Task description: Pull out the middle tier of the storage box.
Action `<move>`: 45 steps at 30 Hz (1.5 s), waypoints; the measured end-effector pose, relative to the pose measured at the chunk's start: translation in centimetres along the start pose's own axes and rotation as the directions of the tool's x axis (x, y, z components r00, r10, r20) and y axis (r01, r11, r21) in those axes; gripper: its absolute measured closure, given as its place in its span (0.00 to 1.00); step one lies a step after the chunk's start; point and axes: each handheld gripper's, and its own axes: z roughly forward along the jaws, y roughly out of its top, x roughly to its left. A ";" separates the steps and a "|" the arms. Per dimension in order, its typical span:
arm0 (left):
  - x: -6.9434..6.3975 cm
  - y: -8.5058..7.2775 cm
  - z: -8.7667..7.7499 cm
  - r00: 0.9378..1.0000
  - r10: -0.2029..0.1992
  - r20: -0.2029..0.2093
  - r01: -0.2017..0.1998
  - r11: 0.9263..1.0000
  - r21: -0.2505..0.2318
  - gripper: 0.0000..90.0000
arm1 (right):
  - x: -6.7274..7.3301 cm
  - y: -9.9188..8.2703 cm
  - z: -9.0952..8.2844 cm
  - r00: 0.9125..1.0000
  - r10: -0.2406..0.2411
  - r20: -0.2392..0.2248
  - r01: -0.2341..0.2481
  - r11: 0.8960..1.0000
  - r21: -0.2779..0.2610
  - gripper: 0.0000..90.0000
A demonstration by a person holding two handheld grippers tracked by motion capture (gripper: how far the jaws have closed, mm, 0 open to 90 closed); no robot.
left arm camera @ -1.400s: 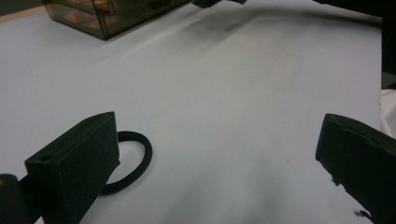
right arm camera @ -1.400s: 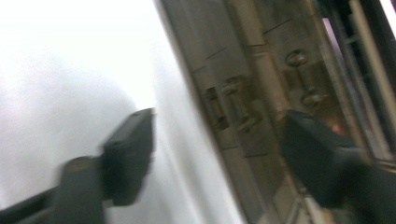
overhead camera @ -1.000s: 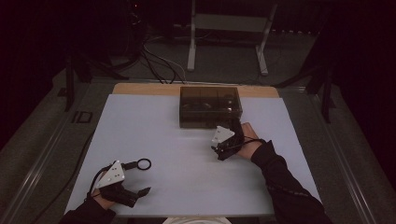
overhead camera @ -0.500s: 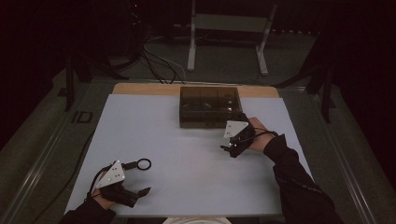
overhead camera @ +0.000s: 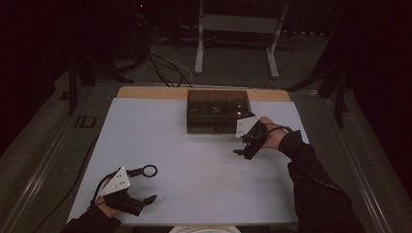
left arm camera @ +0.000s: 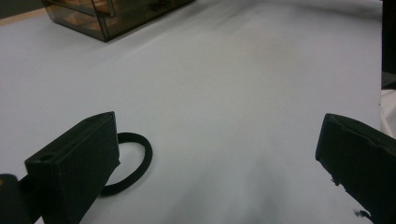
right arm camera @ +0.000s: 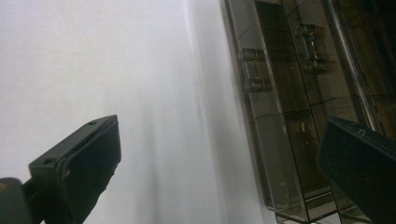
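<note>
A dark see-through box [overhead camera: 217,110] with compartments stands shut at the far middle of the white table [overhead camera: 194,145]. My right gripper [overhead camera: 241,153] hovers just off the box's front right corner, jaws open and holding nothing. In the right gripper view the gripper [right arm camera: 219,140] looks along the box's side [right arm camera: 285,116], where two clear hinge knuckles [right arm camera: 253,70] show. My left gripper [overhead camera: 145,201] rests open near the table's front left. A black ring [overhead camera: 149,170] lies flat just beyond it. In the left gripper view the ring [left arm camera: 133,161] sits partly behind the left jaw, outside the open gap [left arm camera: 217,140].
The box [left arm camera: 107,14] appears far off in the left gripper view. A strip of wood [overhead camera: 150,92] edges the table's far side. Cables [overhead camera: 160,63] and a metal stand [overhead camera: 238,43] sit on the floor beyond it.
My right gripper has drifted right and slightly away from me, closer to the box's front right corner. The left gripper and the ring have stayed put.
</note>
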 end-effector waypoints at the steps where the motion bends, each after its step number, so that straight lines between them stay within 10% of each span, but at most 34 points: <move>1: 0.0 0.0 0.0 1.000 0.000 0.000 0.000 1.000 0.000 0.01 | 0.0 0.0 0.0 1.000 0.000 0.000 0.000 1.000 0.000 0.00; 19: 0.0 0.0 0.0 1.000 -0.001 0.002 0.001 1.000 -0.004 0.01 | -3.8 1.9 -1.9 0.994 -0.016 -0.104 0.029 0.992 0.125 0.14; 26: 0.1 0.0 0.0 1.000 -0.004 0.003 0.004 1.000 -0.007 0.01 | -4.5 1.9 -1.8 0.996 -0.089 -0.030 0.092 0.987 0.135 0.46; 32: 0.1 0.0 0.0 1.000 -0.003 0.004 0.003 1.000 -0.007 0.01 | -5.4 1.6 -0.9 0.986 -0.154 -0.071 0.164 0.972 0.168 0.69; 45: 0.1 0.0 0.0 1.000 -0.004 0.004 0.004 1.000 -0.006 0.01 | -6.5 1.7 1.9 0.972 -0.180 -0.154 0.212 0.951 0.227 0.82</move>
